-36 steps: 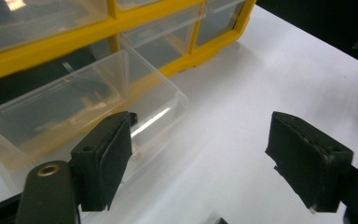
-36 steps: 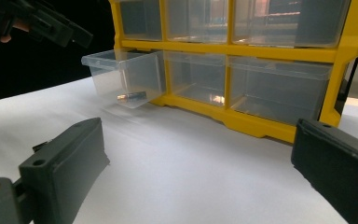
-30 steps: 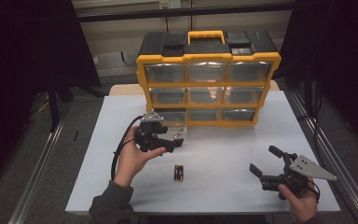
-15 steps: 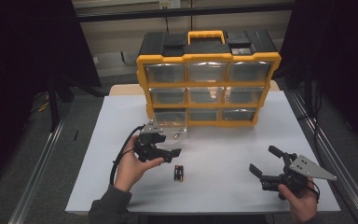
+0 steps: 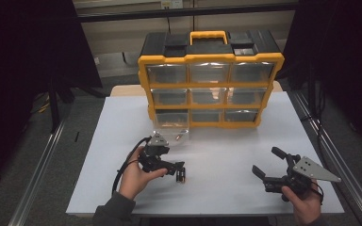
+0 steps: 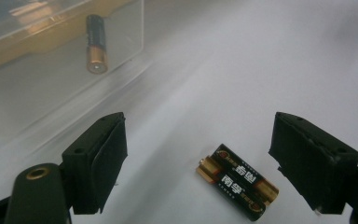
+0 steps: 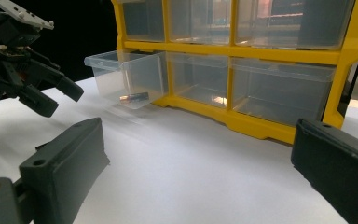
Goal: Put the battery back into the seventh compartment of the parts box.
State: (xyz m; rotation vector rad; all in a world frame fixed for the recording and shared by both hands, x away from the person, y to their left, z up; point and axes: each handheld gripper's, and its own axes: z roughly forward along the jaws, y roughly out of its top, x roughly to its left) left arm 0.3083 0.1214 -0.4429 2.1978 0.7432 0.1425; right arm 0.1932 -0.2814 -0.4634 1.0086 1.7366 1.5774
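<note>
1. Left hand-held gripper (image 5: 175,168) released, jaws spread wide over the white worktop (image 5: 226,155), nothing pressed between the pads; held in the person's left hand (image 5: 134,176) at the near left.
2. In the left gripper view, two AA batteries (image 6: 237,186) lying side by side, touching each other, flat on the worktop between the two black jaws, closer to the right jaw and clear of both.
3. In the high view, the same batteries a small dark shape (image 5: 181,175) just beside the gripper's tips.
4. Just beyond, a clear drawer (image 5: 171,123) pulled out from the bottom-left slot of the organizer, resting on the worktop.
5. Inside that drawer, one more AA battery (image 6: 95,43), lying on the drawer's floor.
6. Behind the drawer, a yellow and black parts organizer (image 5: 210,80) standing upright at the far middle of the worktop, three rows of three clear drawers, an orange handle on top.
7. Right hand-held gripper (image 5: 268,162) at the near right, well apart from the batteries, jaws released and wide with nothing between them, pointed toward the organizer.
</note>
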